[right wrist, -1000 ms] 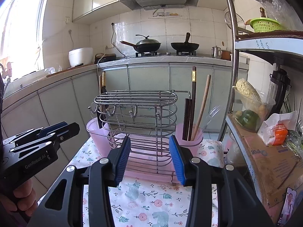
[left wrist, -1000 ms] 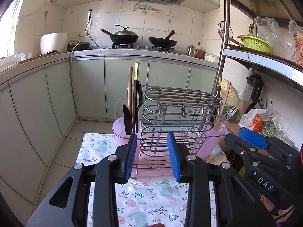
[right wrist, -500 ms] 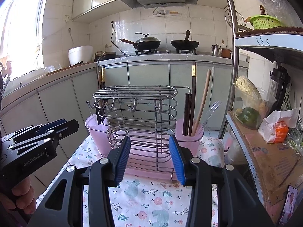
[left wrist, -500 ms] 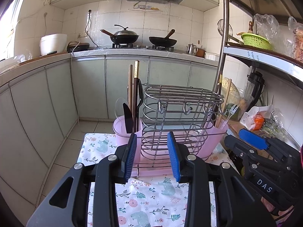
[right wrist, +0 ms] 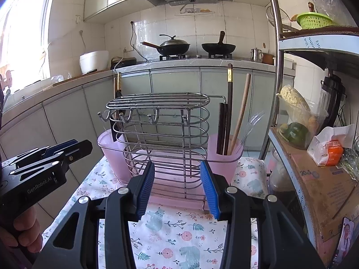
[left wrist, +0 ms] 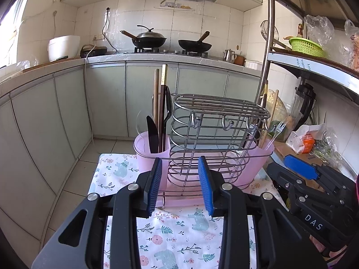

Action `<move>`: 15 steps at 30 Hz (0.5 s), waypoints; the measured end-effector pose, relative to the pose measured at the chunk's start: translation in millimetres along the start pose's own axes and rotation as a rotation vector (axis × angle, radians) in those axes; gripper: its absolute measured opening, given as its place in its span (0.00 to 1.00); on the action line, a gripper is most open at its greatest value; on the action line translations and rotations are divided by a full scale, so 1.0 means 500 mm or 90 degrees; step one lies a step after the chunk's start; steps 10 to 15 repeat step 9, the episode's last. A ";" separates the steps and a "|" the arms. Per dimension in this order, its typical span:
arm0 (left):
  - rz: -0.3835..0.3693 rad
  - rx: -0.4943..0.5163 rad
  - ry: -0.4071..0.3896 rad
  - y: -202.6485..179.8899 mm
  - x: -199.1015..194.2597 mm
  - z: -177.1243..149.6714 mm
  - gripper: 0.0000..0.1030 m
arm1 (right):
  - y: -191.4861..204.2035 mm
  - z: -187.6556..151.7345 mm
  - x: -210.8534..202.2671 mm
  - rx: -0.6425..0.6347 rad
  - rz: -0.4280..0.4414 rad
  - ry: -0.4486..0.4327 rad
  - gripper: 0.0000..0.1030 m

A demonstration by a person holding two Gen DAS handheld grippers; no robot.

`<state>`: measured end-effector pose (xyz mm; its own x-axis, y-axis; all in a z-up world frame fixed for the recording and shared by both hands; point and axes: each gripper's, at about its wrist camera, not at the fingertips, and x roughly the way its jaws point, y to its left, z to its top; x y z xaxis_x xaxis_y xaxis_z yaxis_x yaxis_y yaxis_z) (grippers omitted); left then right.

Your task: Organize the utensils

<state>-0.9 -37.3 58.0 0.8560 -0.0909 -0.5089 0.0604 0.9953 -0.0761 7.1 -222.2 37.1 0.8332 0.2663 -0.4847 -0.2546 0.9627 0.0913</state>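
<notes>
One clear fork (left wrist: 277, 128), barely discernible.

A small table draped in a floral cloth (left wrist: 179, 231) with bear prints fills the lower centre of both wrist views. Directly on the cloth, at mid-frame, stands a pink plastic tray (right wrist: 172, 198) carrying a wire rack (right wrist: 161, 134). Grey floor tiles (left wrist: 71, 188) show past the cloth's left edge.
</notes>
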 end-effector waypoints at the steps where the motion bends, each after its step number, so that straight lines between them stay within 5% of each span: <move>1: 0.001 0.000 0.001 0.001 0.001 0.000 0.33 | -0.001 0.000 0.002 0.000 -0.001 0.001 0.40; 15: 0.008 -0.001 0.016 0.011 0.020 -0.001 0.33 | -0.009 -0.004 0.011 0.001 -0.010 0.006 0.40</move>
